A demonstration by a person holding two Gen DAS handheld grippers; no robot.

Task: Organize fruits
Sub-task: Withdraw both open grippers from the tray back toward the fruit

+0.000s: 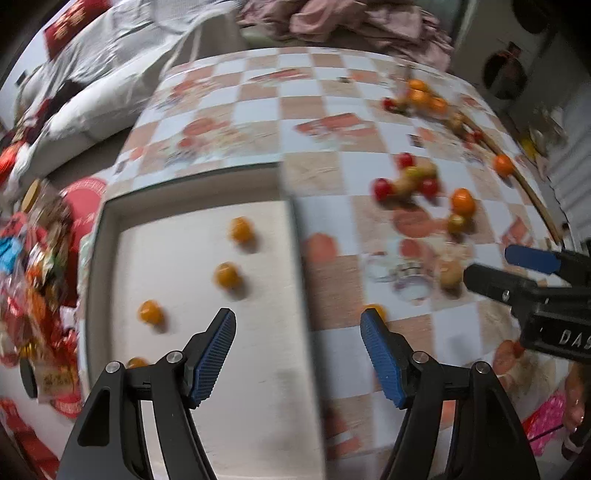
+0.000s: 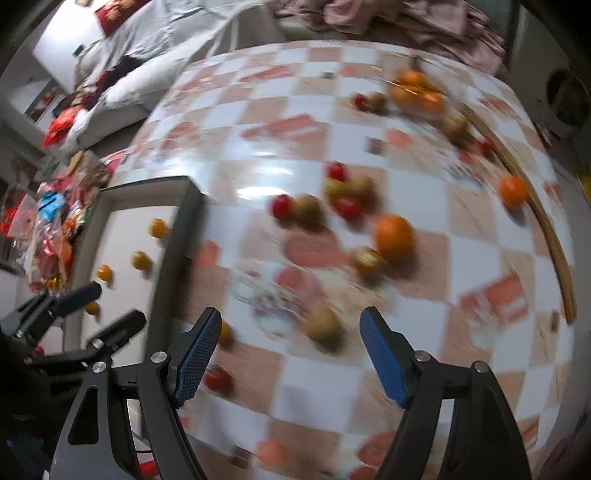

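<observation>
A white tray [image 1: 110, 221] with a dark rim sits at the table's left and holds several small orange fruits [image 1: 226, 275]. My left gripper [image 1: 298, 325] is open and empty, over the tray's right edge. Loose fruits lie on the checkered tablecloth: red ones [image 1: 382, 188], orange ones [image 1: 462, 201] and a brownish one [image 1: 451, 274]. My right gripper [image 2: 291, 323] is open and empty, just short of a brown fruit [image 2: 323, 325]. An orange [image 2: 393, 234] and red fruits [image 2: 282, 206] lie farther on. The tray [image 2: 181, 229] shows at the left. Both views are blurred.
A wooden hoop [image 2: 546, 229] curves along the table's right side. Snack packets [image 1: 33, 266] are piled left of the tray. A white sofa [image 1: 92, 96] and pink cloth [image 1: 351, 22] lie beyond the table. The other gripper [image 1: 532, 273] shows at the right.
</observation>
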